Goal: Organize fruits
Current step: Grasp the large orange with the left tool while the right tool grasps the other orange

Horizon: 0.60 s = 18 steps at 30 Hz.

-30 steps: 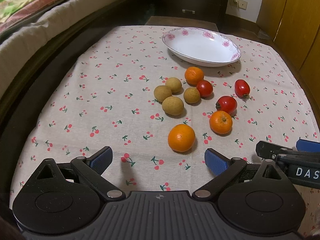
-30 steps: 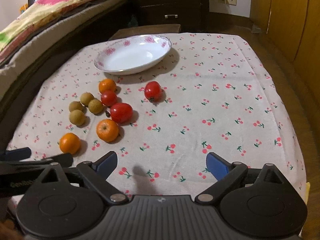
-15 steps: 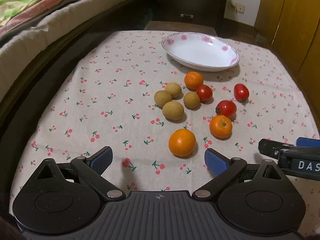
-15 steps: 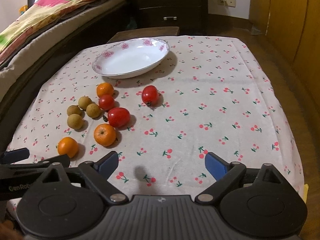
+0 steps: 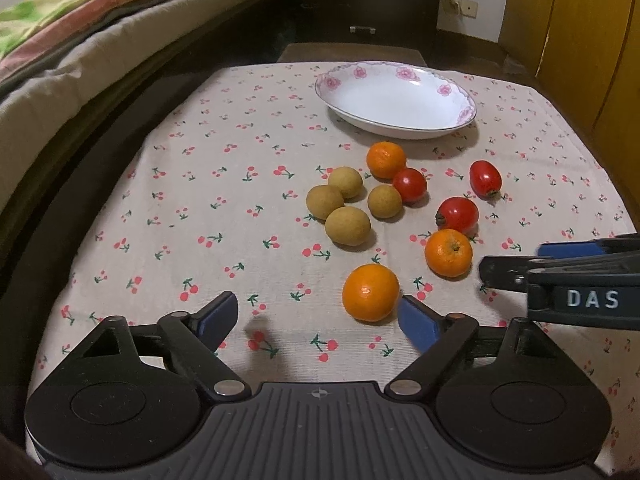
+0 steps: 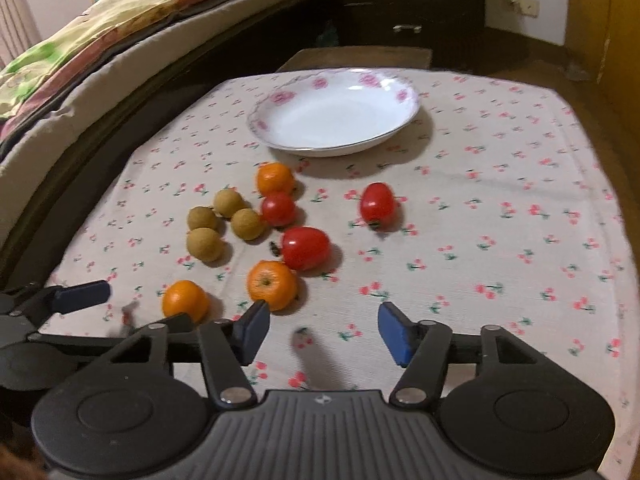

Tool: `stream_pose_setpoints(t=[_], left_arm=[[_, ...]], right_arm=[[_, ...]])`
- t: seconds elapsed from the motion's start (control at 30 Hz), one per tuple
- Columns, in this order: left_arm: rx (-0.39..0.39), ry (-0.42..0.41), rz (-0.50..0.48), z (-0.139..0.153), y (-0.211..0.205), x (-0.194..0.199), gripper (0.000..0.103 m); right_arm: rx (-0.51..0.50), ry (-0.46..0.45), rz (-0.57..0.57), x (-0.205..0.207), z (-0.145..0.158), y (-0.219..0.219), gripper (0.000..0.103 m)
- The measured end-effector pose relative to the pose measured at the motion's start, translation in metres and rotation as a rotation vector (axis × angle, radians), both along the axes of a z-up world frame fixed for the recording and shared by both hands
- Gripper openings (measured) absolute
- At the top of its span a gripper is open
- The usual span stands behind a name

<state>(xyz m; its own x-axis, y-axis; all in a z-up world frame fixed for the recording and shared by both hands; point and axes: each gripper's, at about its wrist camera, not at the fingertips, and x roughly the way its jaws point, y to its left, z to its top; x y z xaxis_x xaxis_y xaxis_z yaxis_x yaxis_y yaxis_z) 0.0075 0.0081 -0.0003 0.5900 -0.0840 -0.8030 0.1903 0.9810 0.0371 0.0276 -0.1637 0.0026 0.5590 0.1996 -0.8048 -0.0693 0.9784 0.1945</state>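
Observation:
Fruit lies loose on a cherry-print tablecloth (image 5: 224,208): three oranges, three red tomatoes and several brown longans (image 5: 347,225). A white floral bowl (image 5: 396,101) stands empty behind them. My left gripper (image 5: 318,320) hovers low at the near edge, jaws closing with nothing between them; the nearest orange (image 5: 370,292) sits just beyond its right pad. My right gripper (image 6: 322,330) is closing too, bare cloth between its pads, with another orange (image 6: 273,285) just past its left pad. A lone tomato (image 6: 378,205) lies farther right.
A bed with a colourful quilt (image 5: 80,12) runs along the left side. A dark dresser (image 5: 360,0) stands behind the table, and wooden cabinets (image 5: 580,40) line the right. The right gripper's finger (image 5: 560,272) juts into the left wrist view.
Both grippers' jaws have narrowed, the right one much more. The right gripper has shifted left toward the fruit, and the left view has tipped slightly forward over the nearest orange.

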Motion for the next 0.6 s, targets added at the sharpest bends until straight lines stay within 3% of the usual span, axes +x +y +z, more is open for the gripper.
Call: stream_pose_setpoints(t=[0.2,0.4,0.53,0.6], left_arm=[[-0.01,-0.016,-0.022,0.003,0.0,-0.001,0.091],[-0.019,-0.003,-0.026,0.001,0.001,-0.001,0.092],[-0.034,0.007,-0.015,0.0,0.003,0.003,0.092],[-0.035,0.009,-0.015,-0.001,0.003,0.003,0.092]], right_arm=[[0.02,0.001,0.059,0.013,-0.003,0.015,0.056],[0.028,0.039,0.09,0.027,-0.014,0.027,0.047],[0.004,0.03,0.111,0.032,-0.013,0.033,0.033],[-0.017,0.025,0.127,0.033,-0.013,0.037,0.033]])
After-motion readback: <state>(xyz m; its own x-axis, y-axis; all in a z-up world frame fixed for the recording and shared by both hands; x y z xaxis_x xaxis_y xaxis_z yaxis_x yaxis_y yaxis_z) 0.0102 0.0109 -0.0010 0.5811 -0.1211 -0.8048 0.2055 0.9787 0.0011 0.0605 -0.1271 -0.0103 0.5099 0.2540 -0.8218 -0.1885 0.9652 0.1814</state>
